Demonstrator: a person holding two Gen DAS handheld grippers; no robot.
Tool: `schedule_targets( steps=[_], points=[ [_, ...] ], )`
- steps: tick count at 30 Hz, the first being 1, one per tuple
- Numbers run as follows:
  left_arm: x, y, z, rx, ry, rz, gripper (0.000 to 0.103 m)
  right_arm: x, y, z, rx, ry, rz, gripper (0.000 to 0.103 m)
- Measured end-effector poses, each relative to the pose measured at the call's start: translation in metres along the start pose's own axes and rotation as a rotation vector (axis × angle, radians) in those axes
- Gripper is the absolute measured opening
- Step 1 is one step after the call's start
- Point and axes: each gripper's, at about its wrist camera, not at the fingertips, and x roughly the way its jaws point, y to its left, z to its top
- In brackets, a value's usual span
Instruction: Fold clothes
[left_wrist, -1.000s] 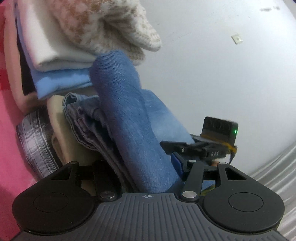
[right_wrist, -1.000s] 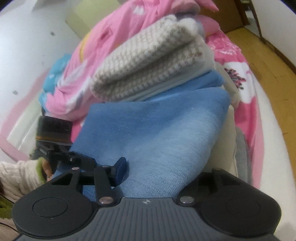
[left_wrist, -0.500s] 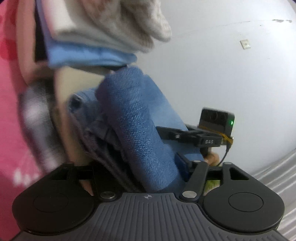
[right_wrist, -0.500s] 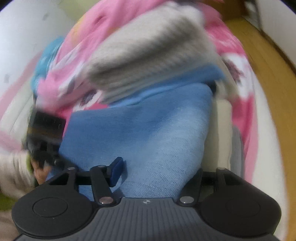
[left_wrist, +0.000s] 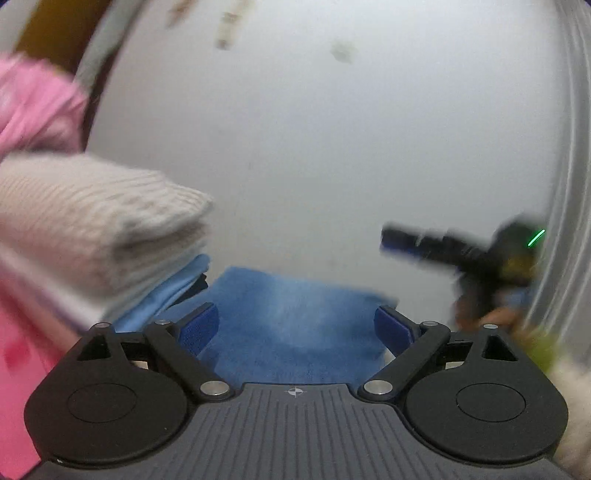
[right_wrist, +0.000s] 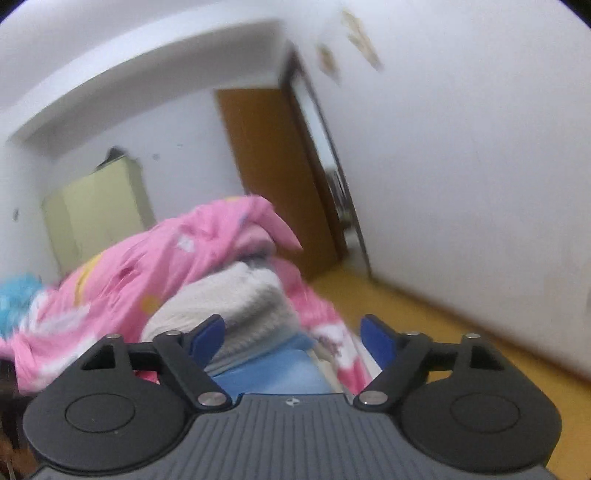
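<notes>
The left gripper (left_wrist: 295, 325) is seen with its jaws spread wide, having just been opening; its 2 blue pads (left_wrist: 199, 326) stand clear of the folded blue fleece garment (left_wrist: 291, 325), which lies flat between and below them without being pressed. That garment is found beside a stack of folded clothes, topped by a cream ribbed knitted sweater (left_wrist: 85, 218) over a light blue folded layer (left_wrist: 166, 288). Pink bedding (left_wrist: 33, 107) is noted behind the stack.

The right gripper (right_wrist: 291, 339) is likewise observed with jaws apart, having just been opening, and nothing is gripped between its blue pads (right_wrist: 208, 334). Below it, the sweater (right_wrist: 240, 306) and the blue fabric (right_wrist: 273, 373) are recorded, with a pink patterned quilt (right_wrist: 147, 273) heaped behind. In the left wrist view the right gripper (left_wrist: 399, 240) appears blurred at the right, well apart from the blue garment.

A brown wooden door (right_wrist: 273, 177) and a pale green cabinet (right_wrist: 96, 210) are noted beyond.
</notes>
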Motion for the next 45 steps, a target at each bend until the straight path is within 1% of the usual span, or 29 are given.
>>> schedule_targets(
  steps=[1,2,3,4,5,6,7,9,10,12,14,18,19,21,23,25,26,27,29,30,32,34,36,37,38,40,42,44,45],
  points=[
    [0.011,0.000,-0.006,0.038,0.033,0.022,0.097,-0.006,0.015,-0.006,-0.045,-0.020,-0.007,0.073],
    [0.023,0.000,-0.013,0.076,0.066,0.044,0.097,-0.010,0.026,-0.014,-0.074,-0.032,-0.016,0.070],
    [0.030,0.001,-0.021,0.110,0.088,0.061,0.098,-0.007,0.026,-0.025,-0.062,-0.020,-0.034,0.068],
    [0.027,0.003,-0.032,0.135,0.082,0.062,0.101,-0.004,0.026,-0.037,-0.050,-0.009,-0.052,0.062],
    [0.025,0.005,-0.040,0.150,0.066,0.058,0.101,0.001,0.023,-0.050,-0.040,0.012,-0.078,0.056],
    [0.022,0.007,-0.043,0.153,0.060,0.049,0.101,0.010,0.014,-0.067,-0.028,0.049,-0.116,0.054],
    [0.022,0.010,-0.044,0.158,0.065,0.041,0.101,0.016,0.003,-0.084,0.011,0.063,-0.127,0.060],
    [0.020,0.011,-0.044,0.172,0.066,0.031,0.101,0.025,-0.019,-0.114,0.095,0.082,-0.141,0.062],
    [0.018,0.008,-0.044,0.179,0.071,0.028,0.101,0.023,-0.023,-0.116,0.140,0.066,-0.129,0.063],
    [0.014,0.005,-0.046,0.184,0.081,0.023,0.102,0.018,-0.016,-0.106,0.135,0.072,-0.143,0.062],
    [0.016,0.005,-0.046,0.181,0.085,0.018,0.103,0.010,-0.010,-0.091,0.140,0.064,-0.130,0.060],
    [0.018,0.001,-0.040,0.179,0.083,0.022,0.103,-0.013,0.009,-0.055,0.088,-0.066,-0.155,0.058],
    [0.017,0.000,-0.039,0.179,0.083,0.024,0.103,-0.016,0.015,-0.046,0.062,-0.100,-0.168,0.056],
    [0.016,-0.002,-0.040,0.178,0.082,0.029,0.103,-0.017,0.028,-0.036,0.002,-0.143,-0.185,0.047],
    [0.012,-0.004,-0.040,0.178,0.079,0.029,0.103,-0.006,0.041,-0.036,-0.059,-0.157,-0.186,0.032],
    [0.011,-0.003,-0.041,0.177,0.076,0.027,0.103,0.009,0.040,-0.049,-0.097,-0.116,-0.209,0.027],
    [0.011,-0.003,-0.042,0.179,0.072,0.024,0.102,0.021,0.034,-0.065,-0.101,-0.065,-0.257,0.023],
    [0.011,-0.004,-0.042,0.186,0.068,0.020,0.102,0.031,0.025,-0.082,-0.095,-0.025,-0.293,0.022],
    [0.014,-0.009,-0.043,0.213,0.067,0.019,0.103,0.040,-0.003,-0.122,-0.021,-0.019,-0.290,0.023],
    [0.014,-0.012,-0.043,0.226,0.065,0.025,0.103,0.033,-0.009,-0.126,0.031,-0.047,-0.277,0.023],
    [0.015,-0.012,-0.042,0.221,0.071,0.030,0.103,0.021,-0.010,-0.115,0.056,-0.061,-0.258,0.023],
    [0.014,-0.007,-0.042,0.201,0.074,0.026,0.103,0.008,-0.010,-0.098,0.083,-0.092,-0.257,0.021],
    [0.014,-0.005,-0.043,0.191,0.071,0.021,0.103,-0.011,-0.018,-0.082,0.154,-0.181,-0.226,0.021],
    [0.014,-0.005,-0.043,0.192,0.069,0.022,0.103,-0.020,-0.017,-0.076,0.159,-0.221,-0.210,0.020],
    [0.014,-0.006,-0.043,0.192,0.067,0.023,0.103,-0.024,-0.014,-0.073,0.144,-0.235,-0.190,0.020],
    [0.014,-0.006,-0.043,0.192,0.066,0.025,0.103,-0.021,-0.006,-0.080,0.097,-0.216,-0.141,0.020],
    [0.015,-0.005,-0.043,0.197,0.064,0.022,0.103,-0.005,-0.008,-0.108,0.060,-0.114,-0.170,0.019],
    [0.015,-0.009,-0.044,0.220,0.061,0.022,0.103,-0.002,-0.022,-0.143,0.102,-0.101,-0.192,0.020],
    [0.014,-0.011,-0.044,0.227,0.059,0.028,0.103,-0.007,-0.026,-0.143,0.150,-0.109,-0.187,0.021]
  ],
)
